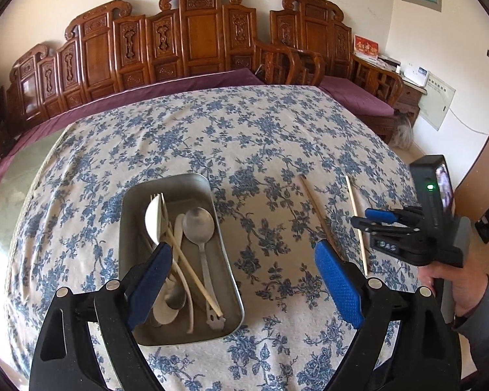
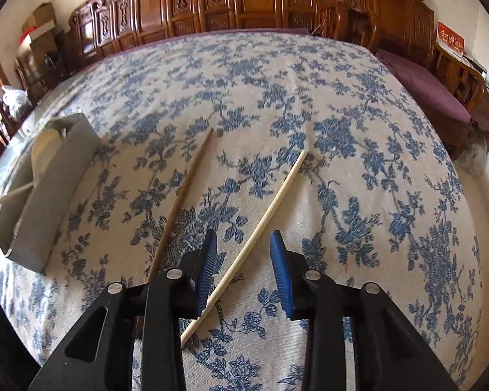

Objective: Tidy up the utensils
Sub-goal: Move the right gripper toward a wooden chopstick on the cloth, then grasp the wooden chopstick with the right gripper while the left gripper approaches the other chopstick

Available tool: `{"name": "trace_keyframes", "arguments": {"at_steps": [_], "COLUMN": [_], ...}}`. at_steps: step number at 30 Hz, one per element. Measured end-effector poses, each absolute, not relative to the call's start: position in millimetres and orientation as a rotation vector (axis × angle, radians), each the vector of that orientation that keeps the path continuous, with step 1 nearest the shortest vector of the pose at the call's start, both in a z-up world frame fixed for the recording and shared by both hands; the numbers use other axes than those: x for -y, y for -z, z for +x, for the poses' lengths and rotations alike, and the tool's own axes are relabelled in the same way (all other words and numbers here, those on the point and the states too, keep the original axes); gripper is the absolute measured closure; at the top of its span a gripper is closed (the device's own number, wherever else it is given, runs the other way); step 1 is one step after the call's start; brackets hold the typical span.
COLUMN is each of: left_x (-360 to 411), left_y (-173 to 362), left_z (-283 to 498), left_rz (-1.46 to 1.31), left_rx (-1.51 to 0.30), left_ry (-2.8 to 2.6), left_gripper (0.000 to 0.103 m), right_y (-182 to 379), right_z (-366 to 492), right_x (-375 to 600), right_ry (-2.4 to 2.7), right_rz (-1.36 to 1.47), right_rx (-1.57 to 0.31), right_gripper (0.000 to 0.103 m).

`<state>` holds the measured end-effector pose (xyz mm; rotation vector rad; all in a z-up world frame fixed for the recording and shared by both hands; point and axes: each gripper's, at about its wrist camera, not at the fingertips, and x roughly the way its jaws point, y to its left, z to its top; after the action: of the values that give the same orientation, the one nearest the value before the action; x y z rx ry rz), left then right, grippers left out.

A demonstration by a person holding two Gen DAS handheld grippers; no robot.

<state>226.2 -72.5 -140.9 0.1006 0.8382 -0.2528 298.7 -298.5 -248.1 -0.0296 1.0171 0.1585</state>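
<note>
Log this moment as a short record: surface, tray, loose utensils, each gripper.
surface: table under a floral cloth
tray: metal, holds spoons, a fork and a chopstick
loose utensils: two chopsticks on the cloth, a darker one and a pale one, apart
left gripper: jaws wide open, empty, by the tray's right edge
right gripper: jaws open to either side of the pale chopstick, not pressing on it
remaining: both loose chopsticks still outside the tray
</note>
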Motion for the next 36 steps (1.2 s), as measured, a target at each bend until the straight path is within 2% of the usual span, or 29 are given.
{"name": "trace_keyframes", "arguments": {"at_steps": [7, 12, 28, 32, 36], "left_x": [83.3, 89.1, 131.2, 147.1, 162.6], "left_y": [144.2, 145.2, 172.5, 184.2, 196.1], "left_z": [221.9, 219.6, 232.8, 242.7, 256.9], "left_rz": [0.116, 0.124, 0.151, 0.172, 0.18], "left_rx": [-0.842, -0.839, -0.882, -0.905, -0.932], "left_ry": [0.262, 0.271, 0.33, 0.345, 0.36], "left_gripper": [0.018, 0.018, 0.018, 0.025, 0.039], "right_y": [250.6, 250.5, 241.0, 228.1, 217.0], "right_z": [296.0, 294.8, 251.3, 247.9, 246.8], "right_x": [303.9, 318.2, 347.2, 351.9, 354.3], "right_ry": [-0.123, -0.092, -0.121, -0.137, -0.142], "right_rz": [-0.053, -0.033, -0.005, 0.019, 0.025], "right_rx": [-1.052, -1.077, -1.049, -1.022, -0.993], "right_gripper": [0.08, 0.094, 0.097, 0.097, 0.097]}}
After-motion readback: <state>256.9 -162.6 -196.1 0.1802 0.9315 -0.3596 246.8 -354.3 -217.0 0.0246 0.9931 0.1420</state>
